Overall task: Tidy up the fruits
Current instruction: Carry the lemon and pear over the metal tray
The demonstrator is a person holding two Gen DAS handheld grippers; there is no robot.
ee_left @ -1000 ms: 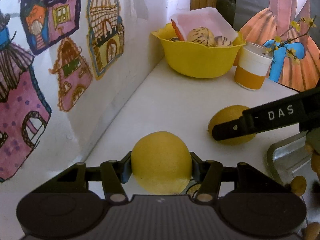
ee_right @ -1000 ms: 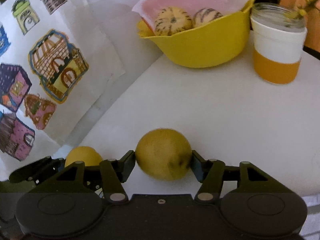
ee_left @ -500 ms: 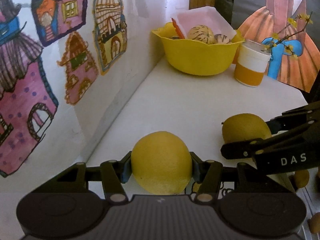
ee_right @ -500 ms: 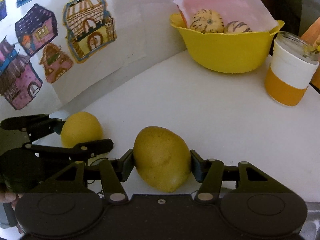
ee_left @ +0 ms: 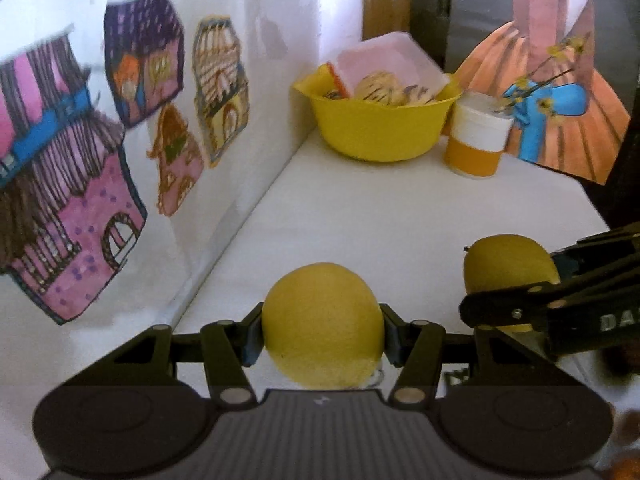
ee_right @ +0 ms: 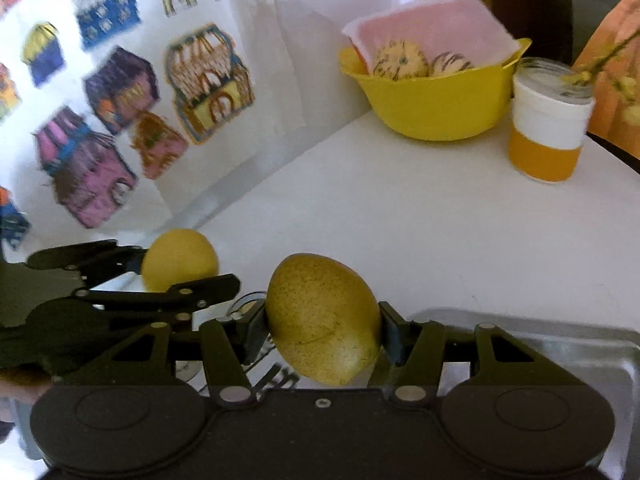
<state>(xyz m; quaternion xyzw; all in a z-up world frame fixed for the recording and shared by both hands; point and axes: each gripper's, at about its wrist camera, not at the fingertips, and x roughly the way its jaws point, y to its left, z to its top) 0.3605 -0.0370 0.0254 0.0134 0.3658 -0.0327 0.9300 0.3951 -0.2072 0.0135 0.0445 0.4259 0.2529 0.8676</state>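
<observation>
My left gripper [ee_left: 322, 326] is shut on a bright yellow lemon [ee_left: 322, 316], lifted above the white table. The right gripper [ee_right: 323, 322] is shut on a darker, speckled yellow fruit [ee_right: 323, 316]. Each shows in the other's view: the speckled fruit [ee_left: 510, 262] at the right of the left wrist view, the lemon [ee_right: 179, 258] at the left of the right wrist view. A yellow bowl [ee_left: 376, 128] holding striped round fruits [ee_right: 398, 60] and a pink tray stands at the far end. A metal tray [ee_right: 560, 344] lies under the right gripper.
A white-and-orange jar [ee_left: 478, 140] stands right of the bowl. A white wall with house drawings [ee_left: 80, 184] runs along the left. A painted orange dress figure [ee_left: 560, 80] stands at the back right. Small brown items [ee_left: 628, 468] show at the lower right.
Both grippers have pulled back and risen with their fruits still held. The bowl and jar look farther away, and the metal tray edge has come into the right wrist view.
</observation>
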